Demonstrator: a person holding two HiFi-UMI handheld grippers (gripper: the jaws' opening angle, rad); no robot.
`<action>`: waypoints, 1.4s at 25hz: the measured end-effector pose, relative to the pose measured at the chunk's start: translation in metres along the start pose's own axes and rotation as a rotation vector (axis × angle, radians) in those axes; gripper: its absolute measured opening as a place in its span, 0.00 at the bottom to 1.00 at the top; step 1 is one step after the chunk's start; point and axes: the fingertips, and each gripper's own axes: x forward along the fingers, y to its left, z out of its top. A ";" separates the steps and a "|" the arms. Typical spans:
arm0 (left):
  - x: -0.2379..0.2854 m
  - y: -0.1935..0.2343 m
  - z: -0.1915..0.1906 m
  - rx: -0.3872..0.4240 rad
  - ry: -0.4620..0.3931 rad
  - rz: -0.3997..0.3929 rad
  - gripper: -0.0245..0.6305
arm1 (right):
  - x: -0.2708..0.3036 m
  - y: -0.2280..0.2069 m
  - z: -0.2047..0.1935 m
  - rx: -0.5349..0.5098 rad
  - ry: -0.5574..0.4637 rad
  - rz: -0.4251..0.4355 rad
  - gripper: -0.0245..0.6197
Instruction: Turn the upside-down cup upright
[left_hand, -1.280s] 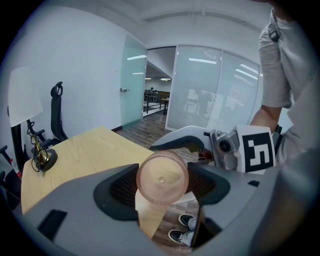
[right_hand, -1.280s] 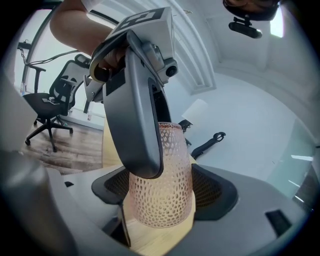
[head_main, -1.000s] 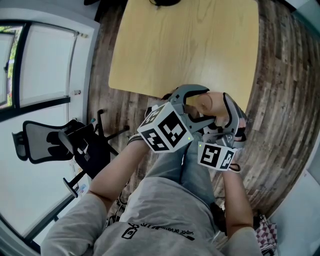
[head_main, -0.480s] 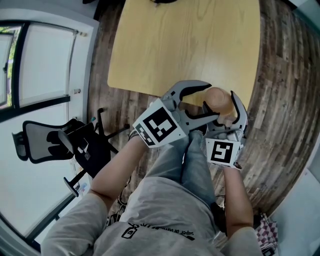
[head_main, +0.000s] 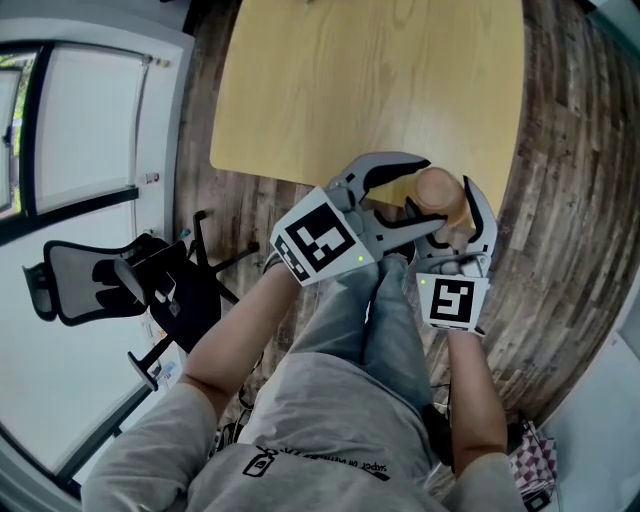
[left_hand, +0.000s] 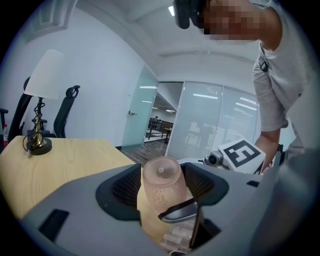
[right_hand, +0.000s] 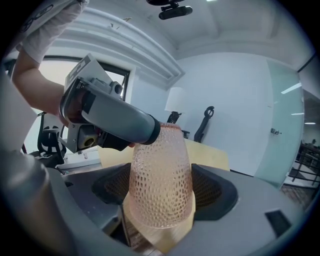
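Note:
A pink, dimpled, see-through cup (head_main: 440, 192) hangs in the air over the near edge of the wooden table (head_main: 370, 90). My right gripper (head_main: 450, 215) is shut on it; its pads press the cup's (right_hand: 160, 175) sides near the wide rim, with the rim low and the base high. My left gripper (head_main: 432, 197) reaches in from the left, and its jaws are closing around the narrow base end (left_hand: 161, 187). One pad touches the cup and a thin gap shows at the other. A left fingertip (right_hand: 147, 131) rests against the top of the cup.
A table lamp (left_hand: 42, 100) stands on the far part of the table. A black office chair (head_main: 110, 285) is on the wood floor to the left, by a window. The person's legs (head_main: 360, 320) are under both grippers. Glass partitions (left_hand: 210, 120) lie beyond.
The cup and both grippers have drifted a little right and up in the head view. Both marker cubes have rolled, and the left jaws have narrowed around the cup.

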 end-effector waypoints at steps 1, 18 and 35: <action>0.001 0.000 0.000 -0.001 -0.004 -0.002 0.47 | 0.001 0.001 -0.001 0.004 0.004 0.001 0.60; 0.016 0.005 -0.013 0.036 -0.012 -0.005 0.42 | 0.015 -0.002 -0.028 0.082 0.108 0.005 0.60; 0.033 0.004 -0.024 0.056 -0.004 -0.027 0.41 | 0.026 -0.009 -0.051 0.149 0.176 0.002 0.60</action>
